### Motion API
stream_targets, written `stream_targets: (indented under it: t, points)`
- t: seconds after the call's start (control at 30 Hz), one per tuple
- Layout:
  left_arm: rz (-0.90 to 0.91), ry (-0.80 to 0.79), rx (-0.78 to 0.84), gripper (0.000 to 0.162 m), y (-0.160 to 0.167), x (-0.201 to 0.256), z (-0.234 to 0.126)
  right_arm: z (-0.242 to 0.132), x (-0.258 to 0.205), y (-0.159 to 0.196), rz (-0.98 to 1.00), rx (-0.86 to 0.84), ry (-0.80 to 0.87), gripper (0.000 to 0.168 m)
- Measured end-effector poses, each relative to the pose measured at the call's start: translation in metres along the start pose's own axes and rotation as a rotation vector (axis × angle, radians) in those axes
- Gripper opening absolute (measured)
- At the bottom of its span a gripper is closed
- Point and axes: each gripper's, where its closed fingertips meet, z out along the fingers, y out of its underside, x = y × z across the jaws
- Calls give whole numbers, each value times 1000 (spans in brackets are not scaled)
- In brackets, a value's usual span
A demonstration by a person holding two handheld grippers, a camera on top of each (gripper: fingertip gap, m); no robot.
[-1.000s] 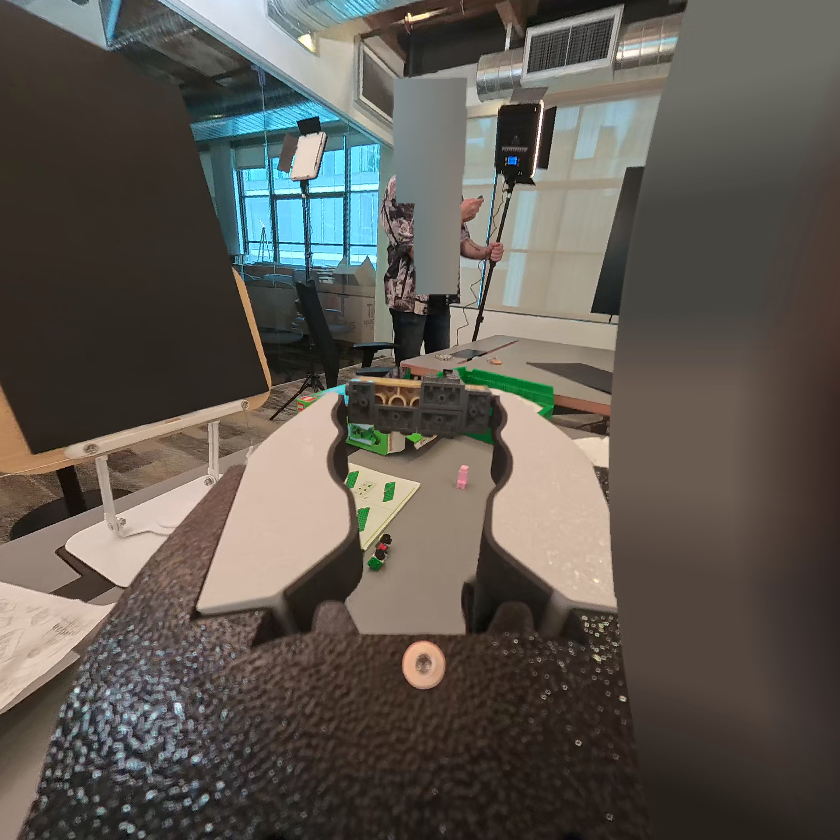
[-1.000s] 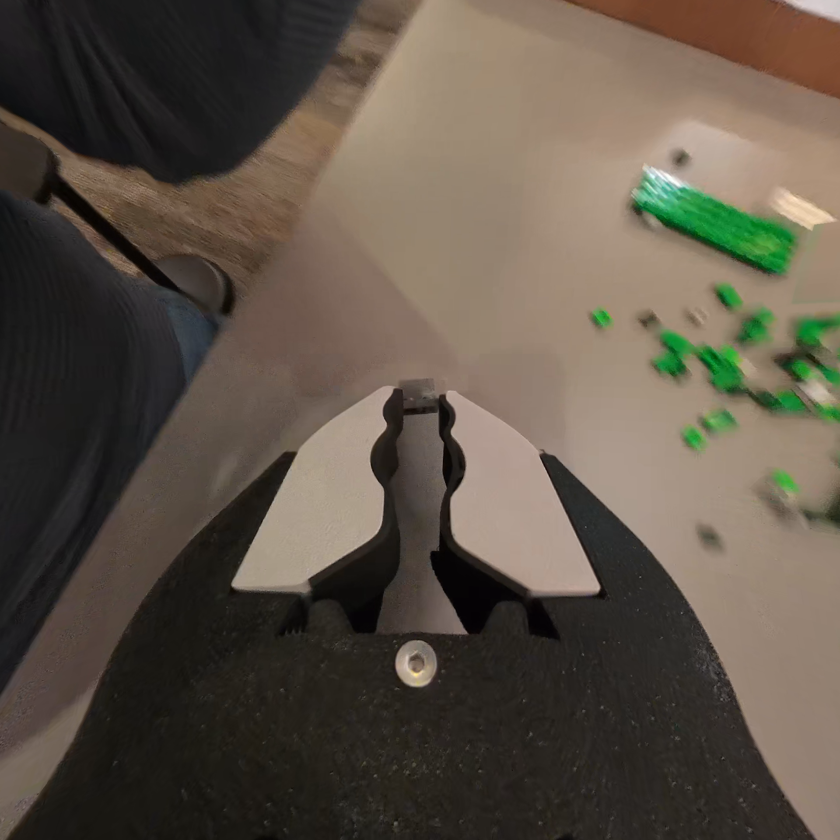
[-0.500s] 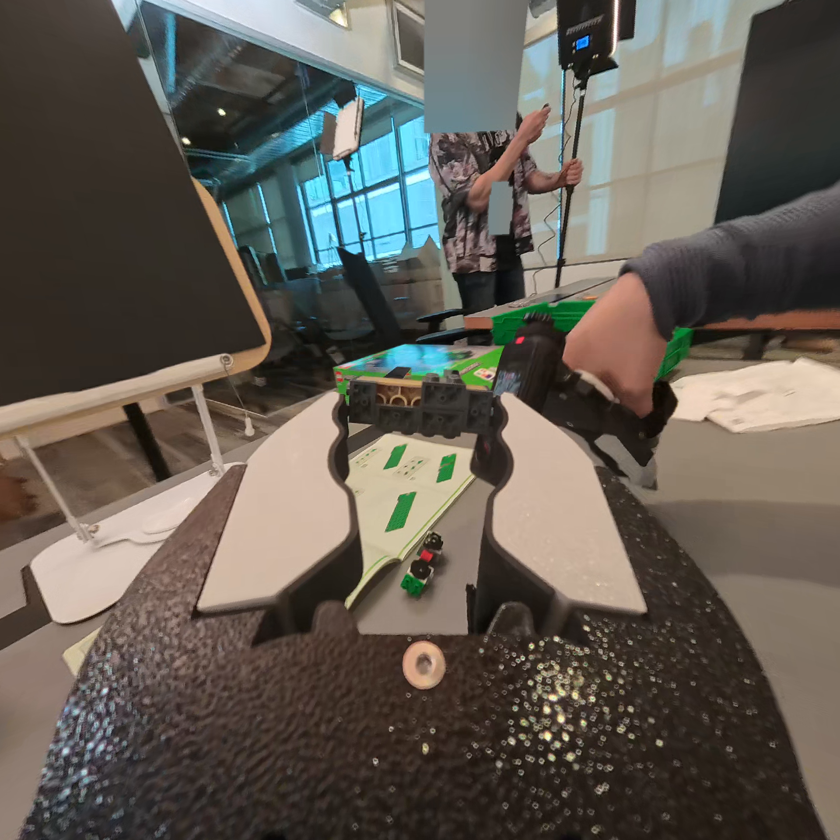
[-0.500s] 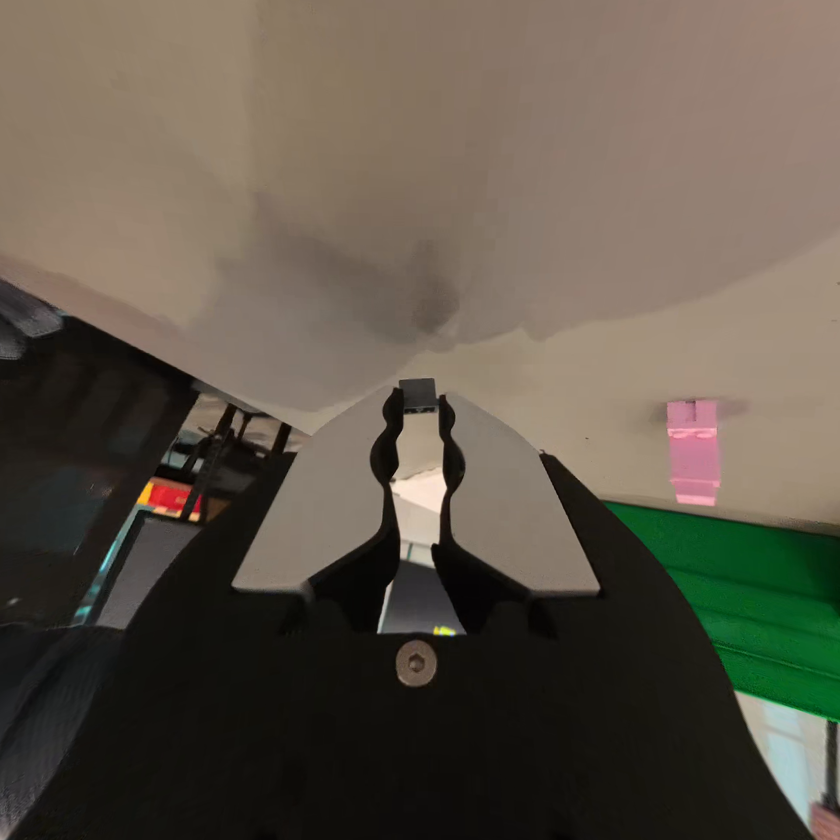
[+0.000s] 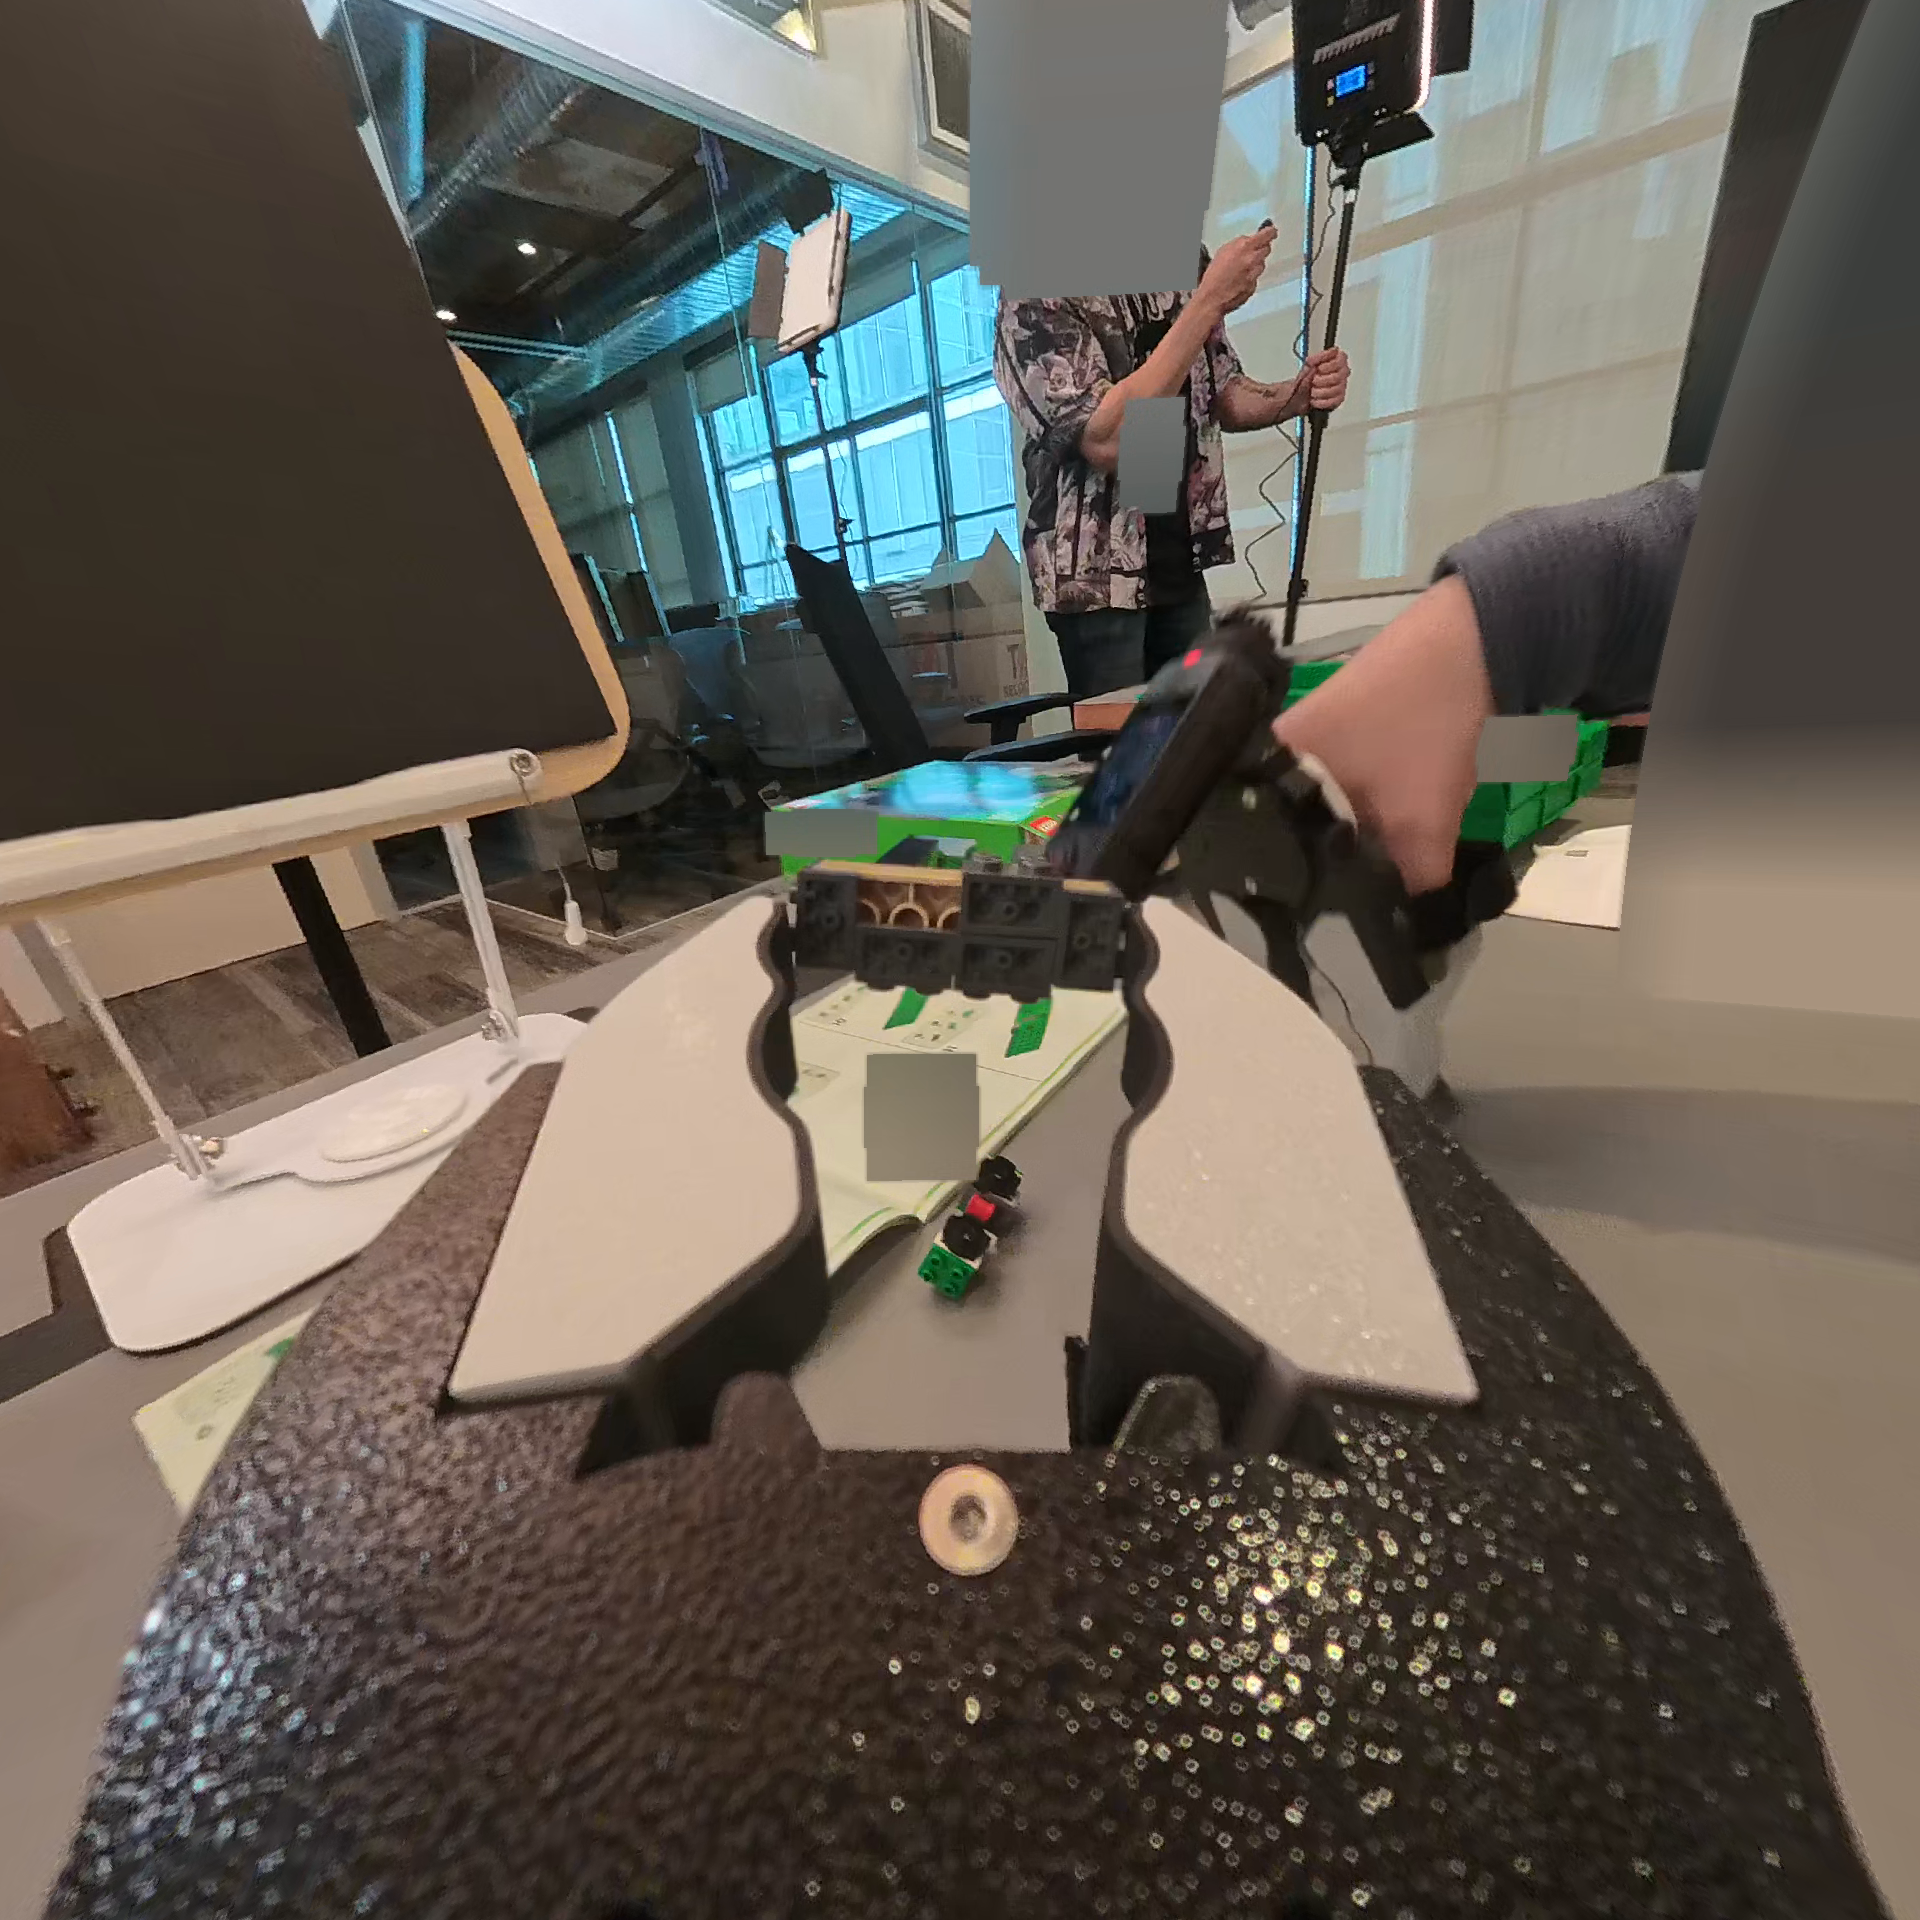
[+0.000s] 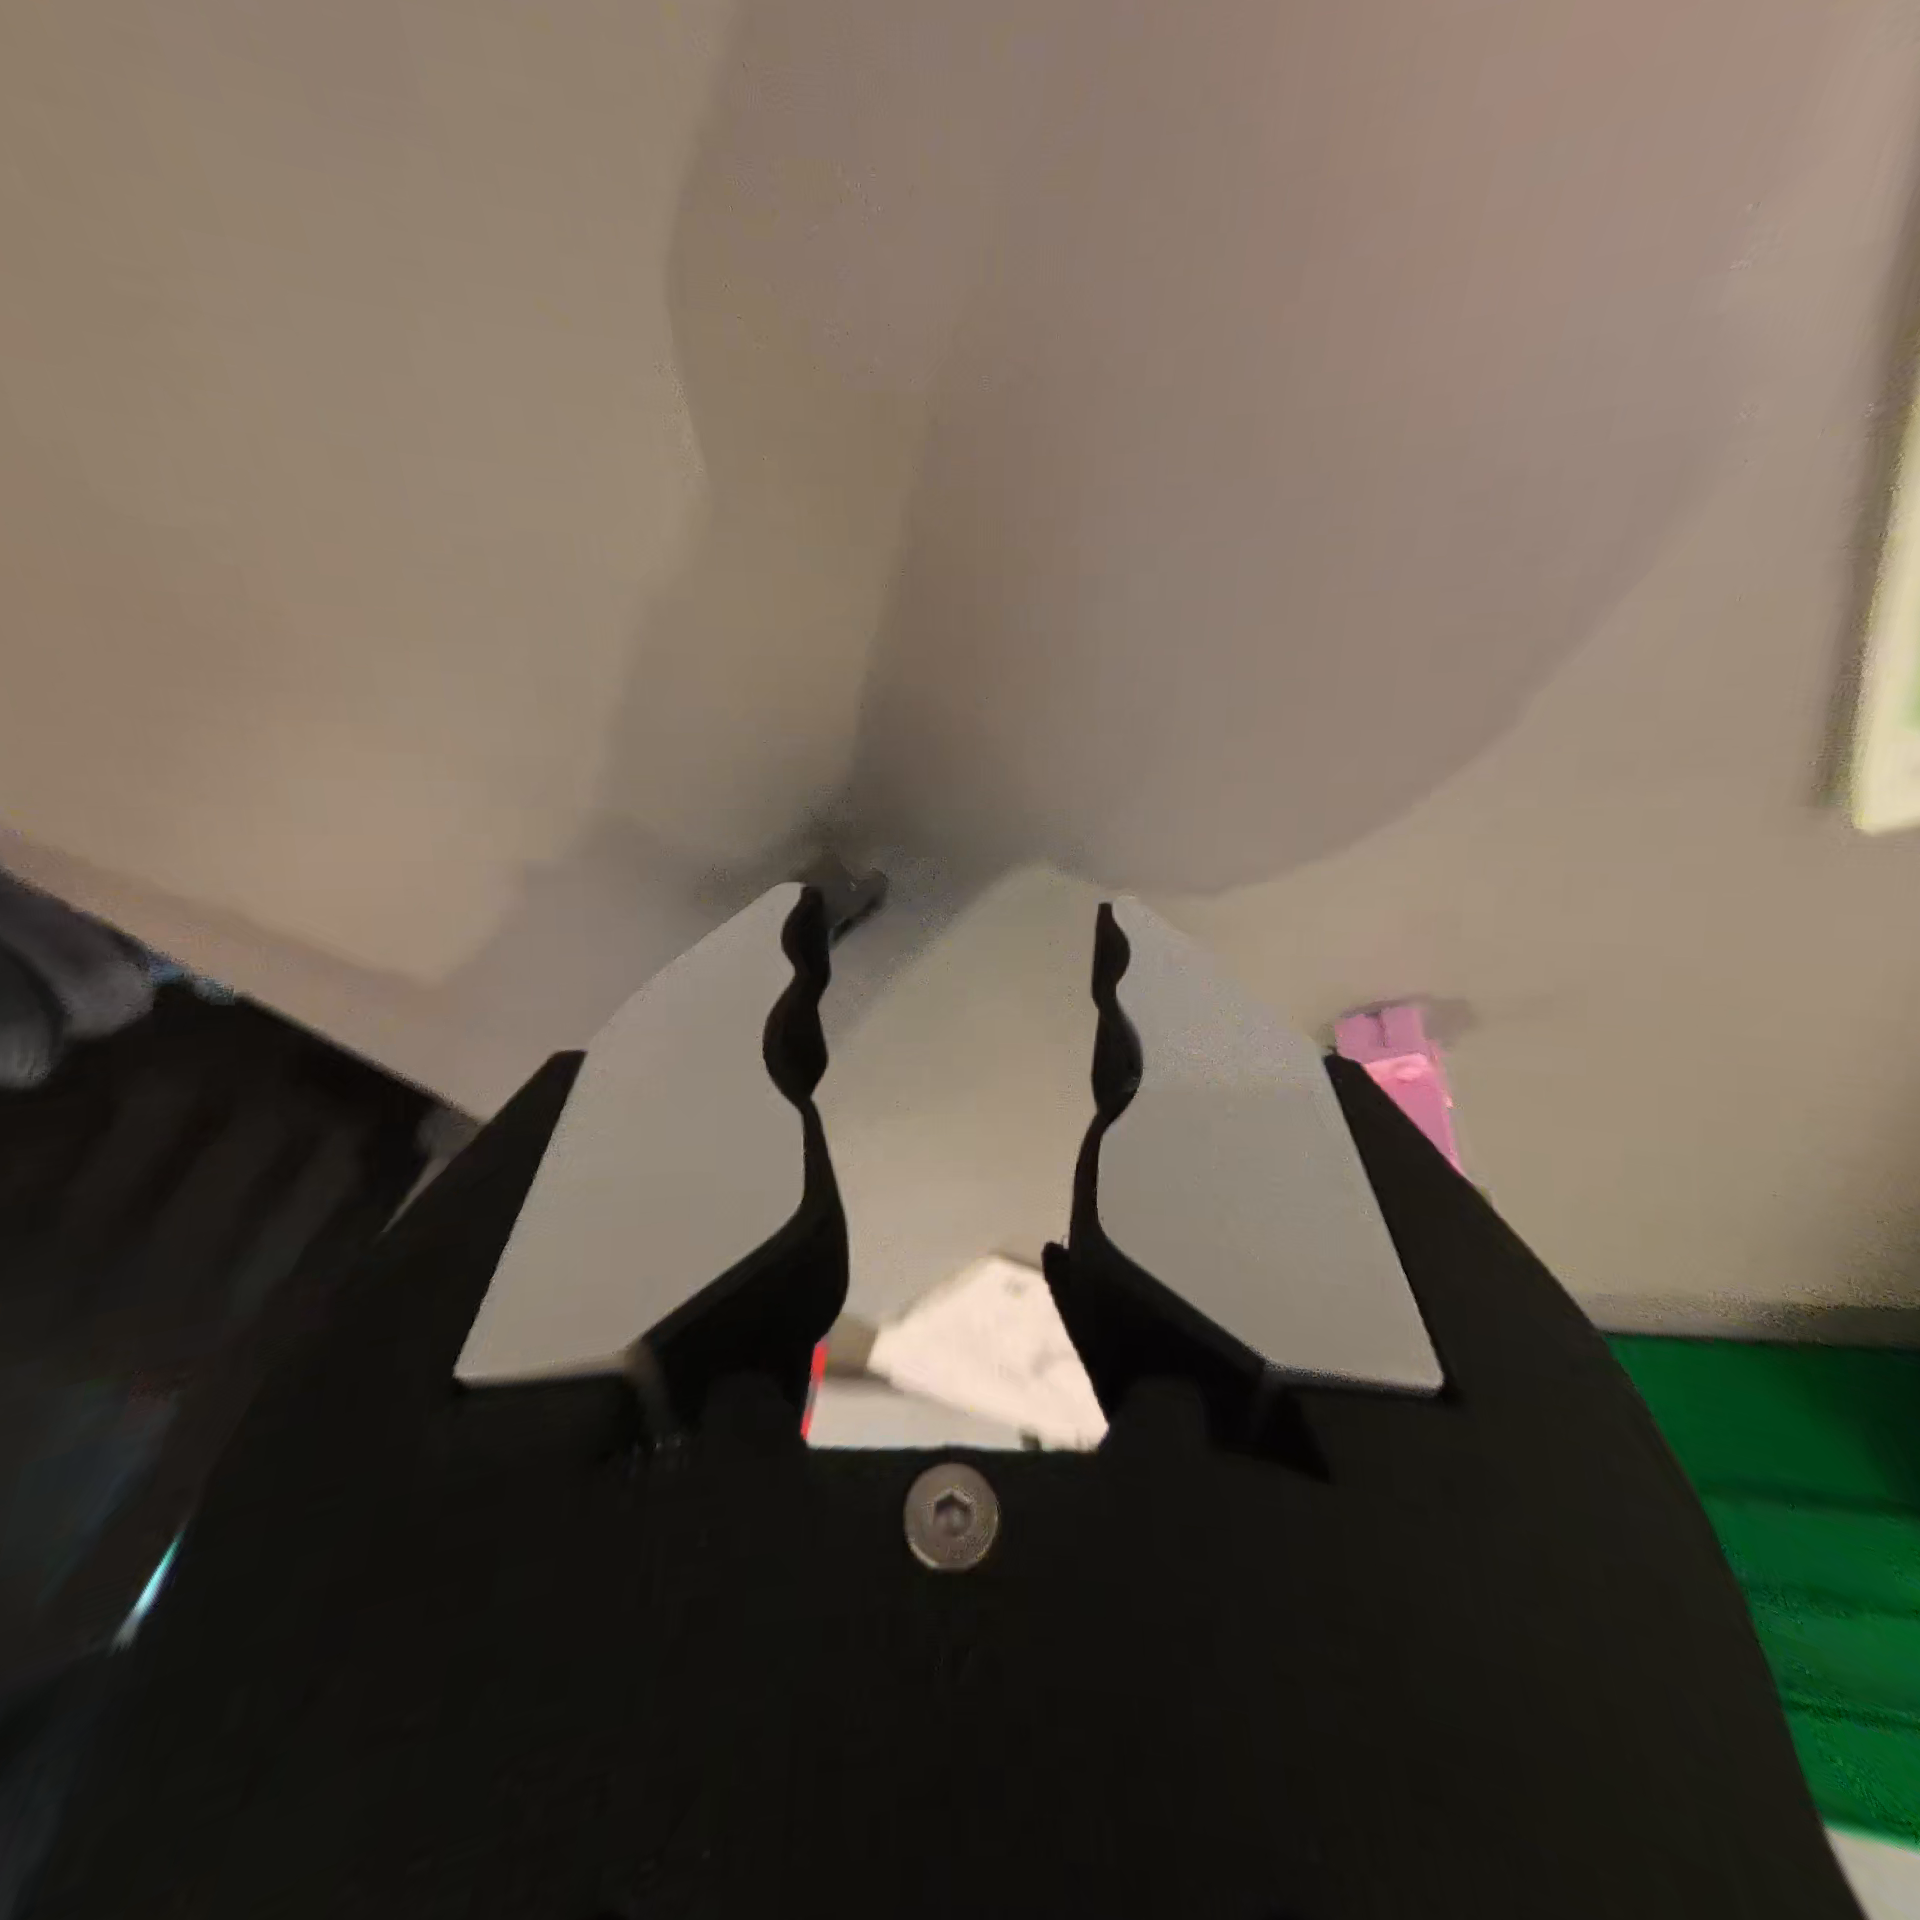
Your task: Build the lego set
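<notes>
Glass-walled office space lies behind a grey surface (image 5: 1621, 1299), where a person in a patterned shirt (image 5: 1117, 457) grips a light stand (image 5: 1320, 395). Left tongs (image 5: 958, 940) are clamped on a dark grey lego assembly (image 5: 956, 930) — a flat build with tan round pieces showing in its upper part — held up off the surface between the two fingertips. Below the assembly an open instruction booklet (image 5: 883, 1101) lies flat, and just beside the booklet's near edge sits a small green, red and black lego piece (image 5: 971, 1226). Beyond the assembly is a green lego box (image 5: 935, 800). To the right of the assembly a hand (image 5: 1392, 748) in a grey sleeve holds the right tongs (image 6: 951, 909), tilted towards the build. In the right wrist view those tongs stand apart with nothing between them; a small dark piece (image 6: 854, 896) shows just off the left fingertip, too blurred to tell whether it touches. A pink brick (image 6: 1397, 1070) sits right of those tongs.
</notes>
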Motion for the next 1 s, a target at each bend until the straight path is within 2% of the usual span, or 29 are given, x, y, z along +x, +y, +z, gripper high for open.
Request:
stream_targets:
  t: [0.07,0.23,0.37,0.5,0.6,0.77,0.87,1.0]
  points:
    - [1,23,-6,61,4,6,1,-8,6,0,8,181,62,56]
    - [11,28,-10,61,16,14,5,-14,-8,7,9,640,131,42]
    - [16,33,-1,61,21,21,8,-5,-22,12,-27,814,246,36]
    - [34,46,2,61,25,30,9,-2,-37,-5,-56,984,326,29]
    - [19,59,-2,61,28,32,9,2,-35,-15,-91,998,382,18]
    - [-17,80,8,61,29,32,8,-3,-32,-26,-123,1014,301,14]
    - [-27,96,12,61,30,34,8,-4,-32,-26,-163,960,292,3]
    - [-24,128,7,61,34,41,8,-3,-27,-17,-211,809,266,1]
